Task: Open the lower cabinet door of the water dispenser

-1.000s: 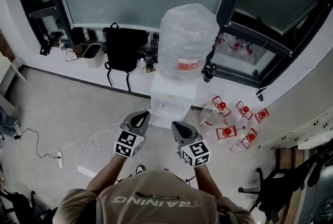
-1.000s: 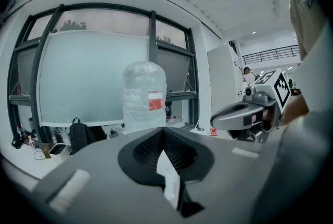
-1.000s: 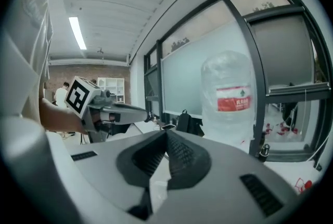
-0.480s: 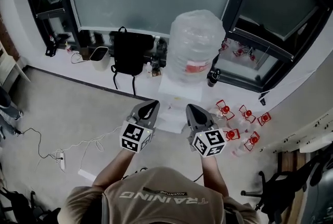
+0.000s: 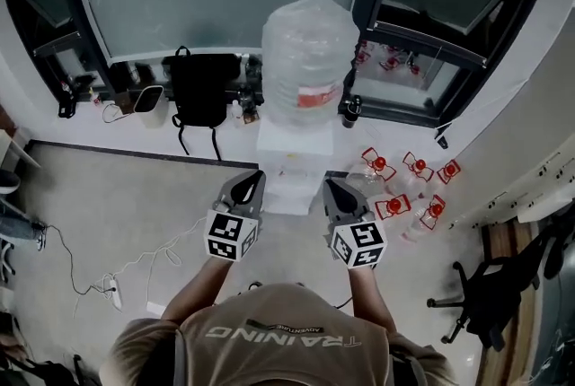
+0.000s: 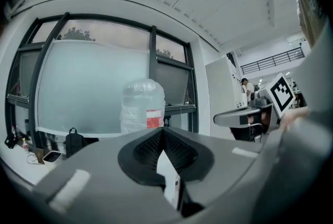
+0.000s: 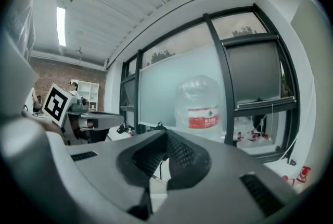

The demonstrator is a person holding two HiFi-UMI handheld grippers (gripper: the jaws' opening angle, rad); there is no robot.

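Jaws on both our grippers are closed tip to tip with nothing held between them. In the left gripper view the dark ribbed pads of the left gripper (image 6: pixel 162 130) meet at a point, and the right gripper view shows the same for the right gripper (image 7: pixel 166 133). From the head view we hold the left gripper (image 5: pixel 254 175) and right gripper (image 5: pixel 331 184) side by side and apart in front of us, both pointing at the water dispenser (image 5: pixel 295 162) and neither touching it. It stands at the far edge of the floor (image 5: pixel 117 196), against the low white ledge (image 5: pixel 108 131) under the window, with a large clear bottle (image 5: pixel 305 52) carrying a red label upside down on top. We see its white front so steeply from above that we cannot make out the lower cabinet door or say how it stands. A black backpack (image 5: pixel 199 88) and a small white bin (image 5: pixel 148 102) sit on the ledge to the left of the dispenser. A cluster of empty red-capped bottles (image 5: pixel 404 196) lies on the floor just to its right. White cables (image 5: pixel 135 260) trail across the floor toward its left edge, and a black office chair (image 5: pixel 490 303) stands near the right edge.
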